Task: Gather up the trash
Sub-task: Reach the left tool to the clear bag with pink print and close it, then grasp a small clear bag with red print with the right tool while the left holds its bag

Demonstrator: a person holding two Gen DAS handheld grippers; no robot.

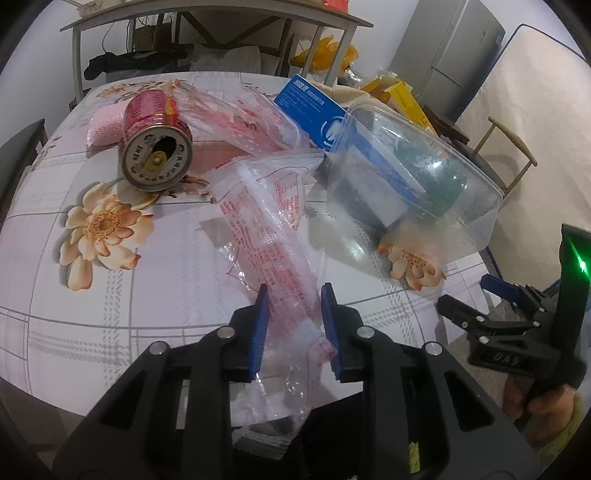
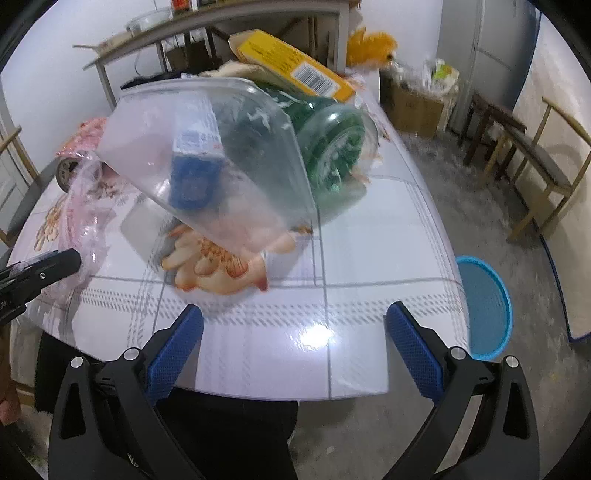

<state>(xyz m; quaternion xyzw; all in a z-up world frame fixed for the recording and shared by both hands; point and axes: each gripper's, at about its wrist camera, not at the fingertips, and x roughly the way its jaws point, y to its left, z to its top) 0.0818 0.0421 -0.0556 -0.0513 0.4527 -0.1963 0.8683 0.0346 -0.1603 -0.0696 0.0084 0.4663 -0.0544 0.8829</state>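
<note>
This is a lived-in home, most likely a dining corner beside a kitchen. The tabletop (image 1: 110, 314) wears a glossy floral oilcloth and is strewn with household packaging. A silver refrigerator (image 1: 448, 48) stands against the far wall, with wooden chairs (image 2: 546, 162) along the side and a cardboard box (image 2: 417, 107) on the bare concrete floor. A blue plastic bin (image 2: 487, 306) sits by the table's edge. What looks like a mattress (image 1: 532, 122) leans upright against the wall.

Grey fridge (image 1: 448, 48) at back, wood chair (image 2: 546, 155) by wall, metal-leg side table (image 1: 207, 18) behind.
</note>
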